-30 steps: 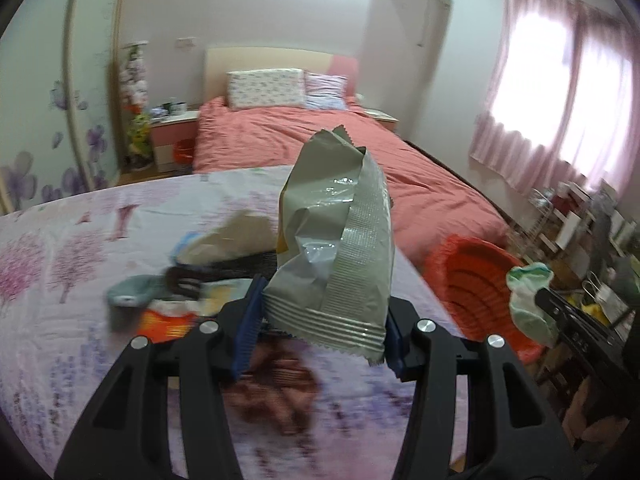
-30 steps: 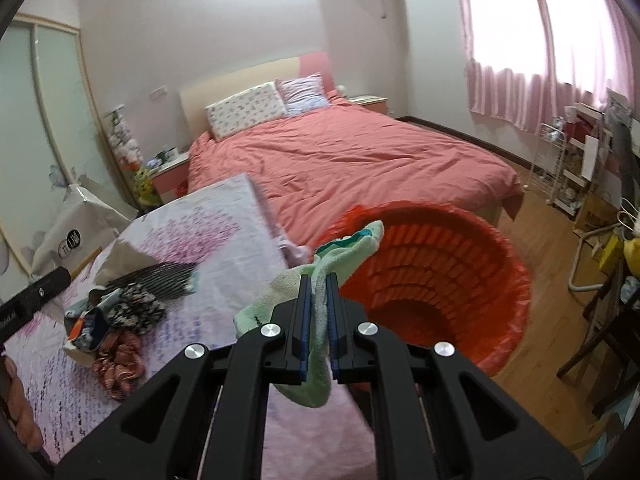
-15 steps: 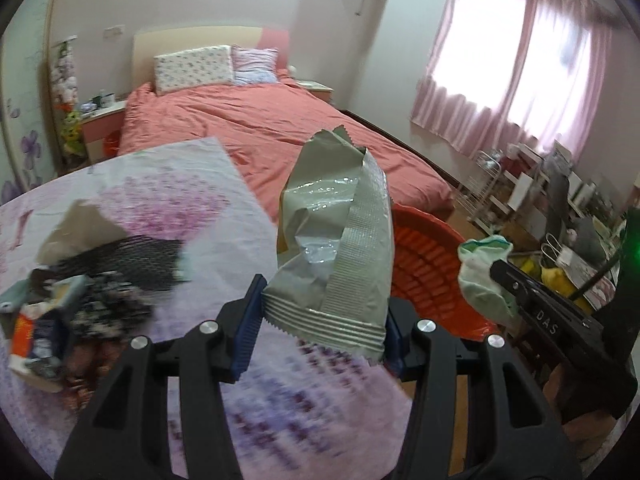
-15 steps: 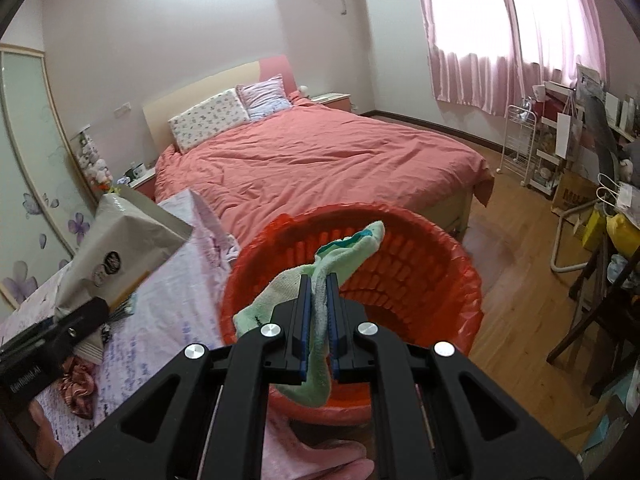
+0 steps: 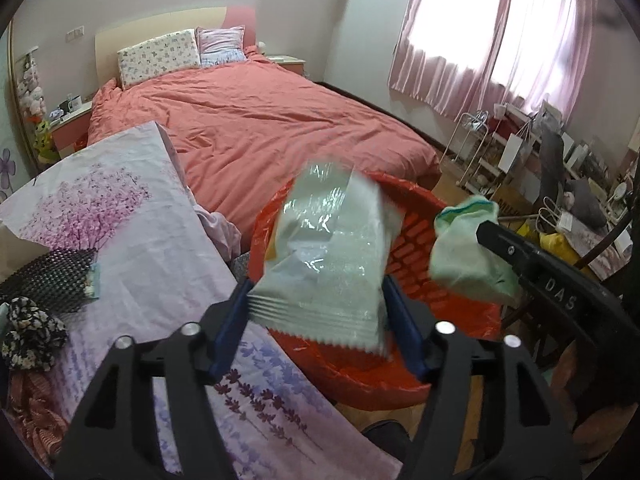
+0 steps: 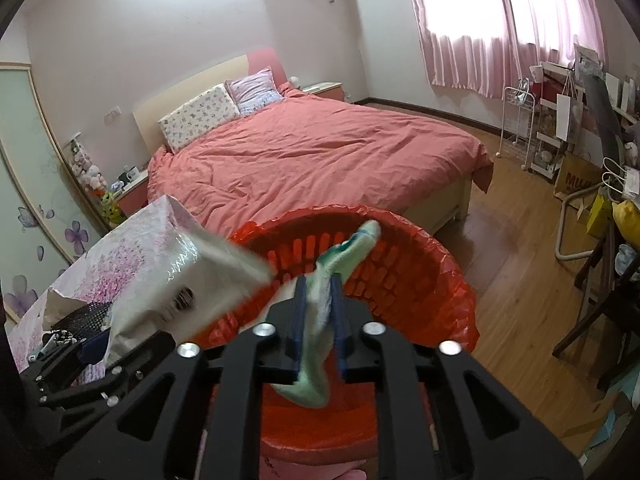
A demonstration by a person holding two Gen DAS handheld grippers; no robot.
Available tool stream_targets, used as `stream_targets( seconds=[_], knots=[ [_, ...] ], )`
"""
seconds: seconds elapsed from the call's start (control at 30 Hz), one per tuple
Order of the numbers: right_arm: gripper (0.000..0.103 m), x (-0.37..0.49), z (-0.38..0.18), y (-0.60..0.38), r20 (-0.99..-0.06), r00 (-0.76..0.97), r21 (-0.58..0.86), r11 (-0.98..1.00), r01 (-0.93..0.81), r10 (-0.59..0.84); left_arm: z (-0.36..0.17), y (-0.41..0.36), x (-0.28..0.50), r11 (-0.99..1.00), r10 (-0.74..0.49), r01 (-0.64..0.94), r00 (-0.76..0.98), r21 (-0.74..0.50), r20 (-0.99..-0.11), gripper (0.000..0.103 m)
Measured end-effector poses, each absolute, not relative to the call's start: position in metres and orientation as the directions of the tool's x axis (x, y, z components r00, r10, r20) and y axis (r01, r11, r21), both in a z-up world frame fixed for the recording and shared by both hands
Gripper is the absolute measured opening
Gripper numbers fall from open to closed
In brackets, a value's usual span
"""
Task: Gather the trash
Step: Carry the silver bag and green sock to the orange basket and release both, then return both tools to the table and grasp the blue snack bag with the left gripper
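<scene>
A crinkled silver snack bag (image 5: 332, 248), blurred with motion, hangs between the blue pads of my left gripper (image 5: 316, 300), whose jaws are opening; small gaps show at the bag's sides. It is over the red plastic-lined basket (image 5: 420, 240). My right gripper (image 6: 320, 292) is also above the basket (image 6: 420, 280), jaws opening, with a pale green cloth (image 6: 348, 252) blurred and loose between the pads. The left wrist view shows the cloth (image 5: 468, 256) to the right of the bag. The right wrist view shows the bag (image 6: 192, 280) on the left.
A table with a floral cloth (image 5: 140, 240) stands left of the basket and carries a black mesh piece (image 5: 44, 280) and a dark patterned scrunchie (image 5: 28, 332). A pink-covered bed (image 6: 320, 160) lies behind. Wooden floor (image 6: 520, 240) and cluttered racks (image 6: 560, 140) are to the right.
Both grippers swung from the table side to over the red basket and dipped. Their jaws have spread, and the silver bag and green cloth now look loose and blurred.
</scene>
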State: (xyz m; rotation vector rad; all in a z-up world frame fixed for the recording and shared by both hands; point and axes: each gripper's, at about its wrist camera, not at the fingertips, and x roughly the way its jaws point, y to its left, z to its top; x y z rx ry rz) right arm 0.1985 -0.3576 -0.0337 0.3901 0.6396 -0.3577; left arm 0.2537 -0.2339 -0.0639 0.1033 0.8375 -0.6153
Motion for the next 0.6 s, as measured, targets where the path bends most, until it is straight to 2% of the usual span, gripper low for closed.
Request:
stream_targets(
  seconds=[0.07, 0.1, 0.6],
  knots=[
    [0.036, 0.198, -0.035, -0.360, -0.637, 0.745, 0.244, 0.866, 0.437, -0.197, -0.067, -0.234, 0.256, 0.826, -0.461, 0.545, 0.505, -0.144, -0.730, 0.071],
    [0.037, 0.197, -0.035, -0.360, -0.637, 0.745, 0.245, 0.865, 0.437, -0.196, -0.069, -0.233, 0.258, 0.828, -0.455, 0.542, 0.506, -0.141, -0.733, 0.072],
    [0.037, 0.192, -0.017, -0.337, -0.639, 0.744, 0.203, 0.889, 0.411, -0.198, -0.056, -0.169, 0.252, 0.887, -0.367, 0.454, 0.585, -0.084, -0.723, 0.074]
  ],
)
